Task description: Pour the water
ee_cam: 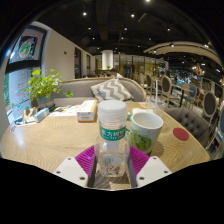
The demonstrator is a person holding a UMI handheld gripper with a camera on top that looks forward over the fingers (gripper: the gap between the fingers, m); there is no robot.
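Note:
A clear plastic water bottle (112, 135) with a white cap and a green label stands upright between my gripper's (112, 163) magenta pads (86, 157). Both pads press against its lower body, so the gripper is shut on it. Just behind the bottle, slightly to the right, a white mug with a green inside (147, 129) rests on the round wooden table (50, 140). The bottle's base is hidden behind the fingers.
A tissue box (87, 110) sits further back on the table, and a potted green plant (42, 88) stands at the far left beside small items. A red coaster (180, 133) lies at the right. Chairs and sofas fill the room behind.

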